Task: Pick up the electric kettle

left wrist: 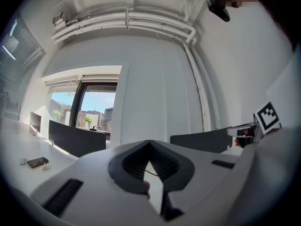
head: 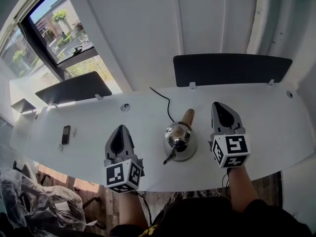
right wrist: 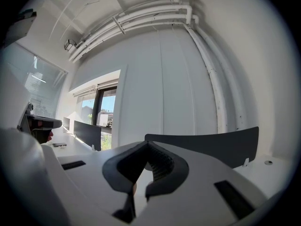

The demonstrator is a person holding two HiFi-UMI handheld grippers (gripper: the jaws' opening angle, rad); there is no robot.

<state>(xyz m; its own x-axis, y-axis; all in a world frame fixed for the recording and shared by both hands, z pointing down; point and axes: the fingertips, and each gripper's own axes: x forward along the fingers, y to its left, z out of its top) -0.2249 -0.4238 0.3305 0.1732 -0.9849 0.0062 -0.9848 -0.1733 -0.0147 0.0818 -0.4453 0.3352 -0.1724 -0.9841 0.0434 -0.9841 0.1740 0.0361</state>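
A shiny metal kettle [head: 180,141] with a wooden handle [head: 188,116] stands on the white desk [head: 276,127], its spout toward the near edge. A black cord [head: 165,100] runs from it to the back of the desk. My left gripper [head: 121,129] is to the kettle's left, apart from it, with its jaws together and nothing between them. My right gripper [head: 217,105] is to the kettle's right, also apart, shut and empty. Both point toward the wall. Neither gripper view shows the kettle: the left gripper [left wrist: 149,144] and the right gripper [right wrist: 147,145] face the wall and dividers.
A dark phone [head: 65,134] lies on the desk at far left. Two dark divider panels [head: 232,68] [head: 74,88] stand along the desk's back edge. A cable grommet [head: 125,107] sits behind the left gripper. Plastic bags [head: 29,196] lie on the floor at lower left.
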